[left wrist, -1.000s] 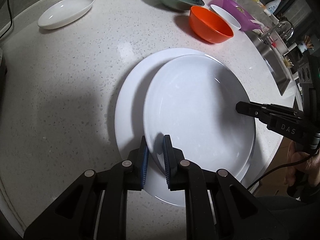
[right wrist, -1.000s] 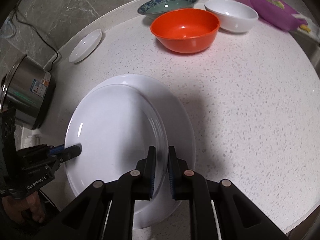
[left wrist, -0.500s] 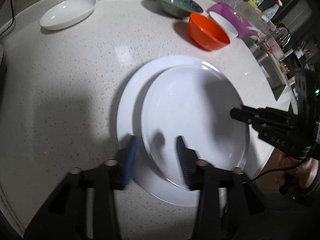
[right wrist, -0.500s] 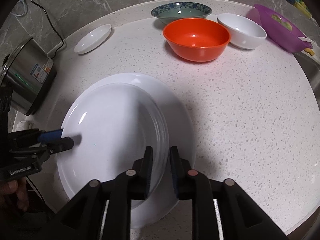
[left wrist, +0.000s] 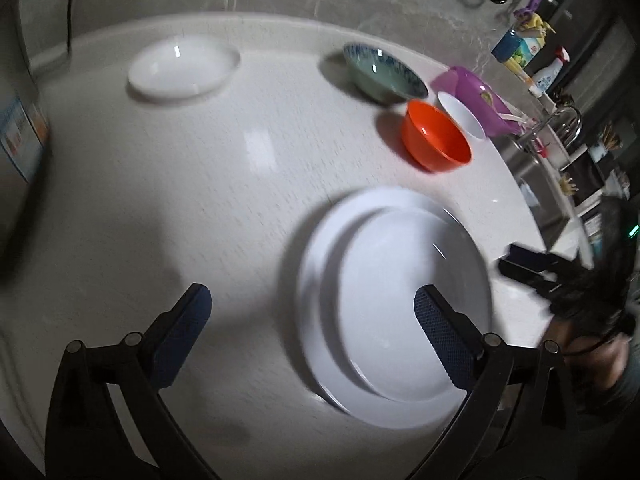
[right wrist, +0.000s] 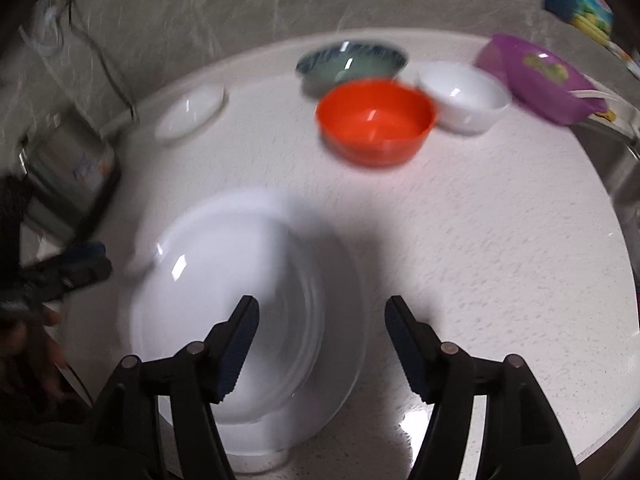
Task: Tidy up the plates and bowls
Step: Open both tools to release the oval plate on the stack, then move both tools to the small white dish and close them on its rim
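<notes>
A white plate (left wrist: pixel 404 312) lies stacked on a larger white plate (left wrist: pixel 316 264) on the speckled counter; the stack also shows in the right wrist view (right wrist: pixel 216 284). My left gripper (left wrist: pixel 310 308) is open and empty, raised above the counter, its right finger over the top plate. My right gripper (right wrist: pixel 322 312) is open and empty above the stack's right edge. An orange bowl (right wrist: pixel 374 122), a white bowl (right wrist: pixel 464 94), a blue-green bowl (right wrist: pixel 350 64) and a small white dish (left wrist: pixel 182 68) stand further back.
A purple bowl (right wrist: pixel 536 76) sits at the back right near a sink (left wrist: pixel 532 152). A steel cooker (right wrist: pixel 68 172) stands at the left edge. Bottles (left wrist: pixel 520 50) line the far right wall. Both views are motion-blurred.
Both grippers let go of the top plate, opened wide and pulled back and up. The top plate now rests on the larger plate.
</notes>
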`<move>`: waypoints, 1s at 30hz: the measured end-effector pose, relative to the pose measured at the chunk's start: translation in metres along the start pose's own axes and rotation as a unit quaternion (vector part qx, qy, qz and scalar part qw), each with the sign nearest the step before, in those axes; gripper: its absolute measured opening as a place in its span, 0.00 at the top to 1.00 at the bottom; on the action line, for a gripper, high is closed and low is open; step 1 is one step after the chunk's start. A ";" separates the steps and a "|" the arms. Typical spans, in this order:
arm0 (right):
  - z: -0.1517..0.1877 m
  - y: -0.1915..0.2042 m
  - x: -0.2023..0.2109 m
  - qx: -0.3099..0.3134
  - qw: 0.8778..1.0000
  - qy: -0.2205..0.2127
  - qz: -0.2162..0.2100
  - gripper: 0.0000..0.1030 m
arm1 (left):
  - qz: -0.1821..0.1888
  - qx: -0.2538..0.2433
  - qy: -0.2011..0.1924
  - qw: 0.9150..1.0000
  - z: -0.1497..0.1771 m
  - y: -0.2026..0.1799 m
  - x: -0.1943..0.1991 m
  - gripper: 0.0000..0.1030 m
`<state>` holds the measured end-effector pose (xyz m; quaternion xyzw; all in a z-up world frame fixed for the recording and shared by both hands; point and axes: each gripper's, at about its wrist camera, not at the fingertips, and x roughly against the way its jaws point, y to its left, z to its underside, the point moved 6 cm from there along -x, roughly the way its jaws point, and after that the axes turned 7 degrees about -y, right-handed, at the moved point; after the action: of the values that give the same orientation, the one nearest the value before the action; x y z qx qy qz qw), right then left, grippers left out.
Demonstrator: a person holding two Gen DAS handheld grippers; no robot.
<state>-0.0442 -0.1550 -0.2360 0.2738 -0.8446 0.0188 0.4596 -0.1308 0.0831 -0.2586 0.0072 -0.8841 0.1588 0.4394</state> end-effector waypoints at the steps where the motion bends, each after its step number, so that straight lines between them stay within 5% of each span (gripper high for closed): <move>1: -0.007 -0.003 0.006 -0.011 1.000 -0.012 -0.007 0.31 | -0.011 -0.005 -0.012 1.000 -0.004 0.003 0.003 0.00; 8: -0.091 0.007 0.017 -0.071 0.989 -0.070 -0.113 0.21 | -0.060 0.099 0.015 0.993 -0.048 0.064 -0.008 0.00; 14: -0.181 0.061 -0.030 -0.055 0.976 -0.064 -0.201 0.21 | -0.123 0.133 -0.024 0.983 -0.108 0.120 -0.019 0.01; 21: -0.222 0.120 -0.148 -0.072 0.974 0.047 -0.208 0.28 | -0.164 0.145 -0.024 0.975 -0.165 0.175 -0.052 0.02; 30: -0.223 0.139 -0.226 -0.059 0.979 0.098 -0.171 0.32 | -0.155 0.158 -0.007 0.975 -0.199 0.200 -0.100 0.06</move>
<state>0.1566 0.1273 -0.2545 0.3834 -0.7357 -0.0834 0.5521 0.0540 0.3170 -0.2793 0.2143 -0.8391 0.2265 0.4458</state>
